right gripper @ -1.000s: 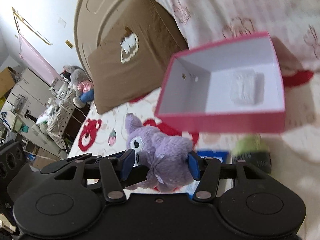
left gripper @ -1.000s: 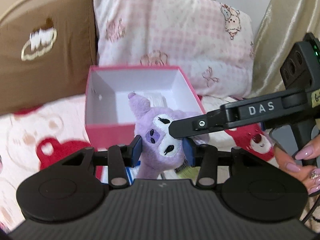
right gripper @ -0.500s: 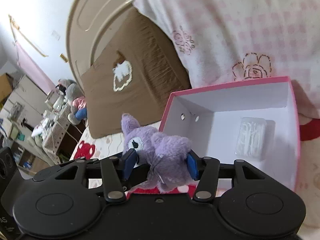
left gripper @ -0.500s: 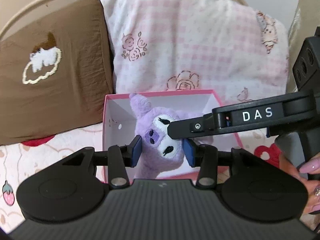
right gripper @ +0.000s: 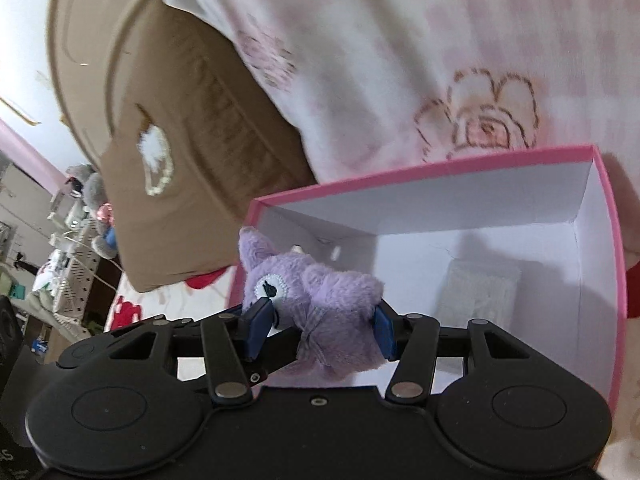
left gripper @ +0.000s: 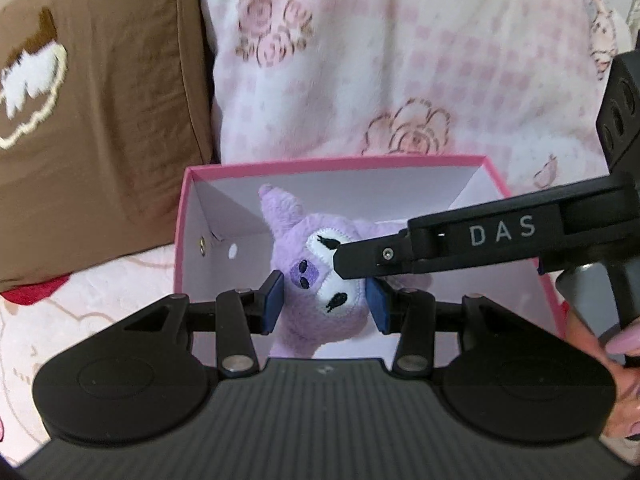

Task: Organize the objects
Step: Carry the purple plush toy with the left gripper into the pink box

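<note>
A purple plush toy (left gripper: 316, 280) with a white face is held by both grippers over the open pink box (left gripper: 182, 216). My left gripper (left gripper: 325, 304) is shut on the toy's head from the sides. My right gripper (right gripper: 318, 330) is shut on the toy's body (right gripper: 336, 312); its black arm marked DAS (left gripper: 480, 240) crosses the left wrist view from the right. The box (right gripper: 618, 280) has white inner walls, and a small clear packet (right gripper: 478, 292) lies on its floor.
A pink-and-white checked pillow (left gripper: 400, 60) leans behind the box, and a brown pillow (left gripper: 100, 100) stands to its left. The box rests on a bedsheet with red bear prints (left gripper: 32, 292). A shelf with plush toys (right gripper: 92, 208) is far left.
Both grippers have carried the plush toy forward and over the pink box. The box has grown larger in both views and the toy now hangs inside its rim.
</note>
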`<state>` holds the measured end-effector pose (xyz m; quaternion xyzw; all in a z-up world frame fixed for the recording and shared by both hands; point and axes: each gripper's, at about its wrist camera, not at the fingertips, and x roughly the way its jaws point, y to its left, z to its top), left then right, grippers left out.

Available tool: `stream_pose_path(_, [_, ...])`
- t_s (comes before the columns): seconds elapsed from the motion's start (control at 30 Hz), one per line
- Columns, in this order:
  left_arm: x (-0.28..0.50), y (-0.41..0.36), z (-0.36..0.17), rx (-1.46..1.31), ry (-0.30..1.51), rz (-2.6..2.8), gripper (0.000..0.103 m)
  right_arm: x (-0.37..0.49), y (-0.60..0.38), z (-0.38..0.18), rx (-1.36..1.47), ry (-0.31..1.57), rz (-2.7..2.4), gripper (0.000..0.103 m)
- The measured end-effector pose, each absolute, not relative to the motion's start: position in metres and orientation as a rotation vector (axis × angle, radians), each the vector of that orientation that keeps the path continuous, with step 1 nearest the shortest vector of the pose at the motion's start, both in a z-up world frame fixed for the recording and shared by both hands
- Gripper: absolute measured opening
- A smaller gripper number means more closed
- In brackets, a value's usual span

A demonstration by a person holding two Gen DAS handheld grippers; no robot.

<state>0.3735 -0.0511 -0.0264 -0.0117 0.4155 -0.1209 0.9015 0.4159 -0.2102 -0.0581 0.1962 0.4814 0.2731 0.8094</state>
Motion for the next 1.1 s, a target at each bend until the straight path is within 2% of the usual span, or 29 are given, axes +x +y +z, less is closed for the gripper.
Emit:
stream_pose_path(0.23, [0.392,-0.051,-0.053,-0.048,0.889,-0.23,0.042,0.435,-0.201,-0.079,0.355,1.065,0.531,0.058])
stream_pose_path(0.5, [0.401,-0.044,-0.061,-0.02,0.877,-0.228,0.042,0.449,-0.19,-0.087,0.314,1.079,0.529,0.058])
stream_pose_path(0.73, [0.423,-0.049,-0.078,-0.021,0.974,-0.195,0.041,0.461,-0.181,-0.096,0.273,1.102,0.503,0.058])
stream_pose_path(1.1, [0.432,-0.062,-0.094,0.007,1.02,-0.15,0.04,0.466,-0.19,-0.114,0.222,1.132,0.464,0.057])
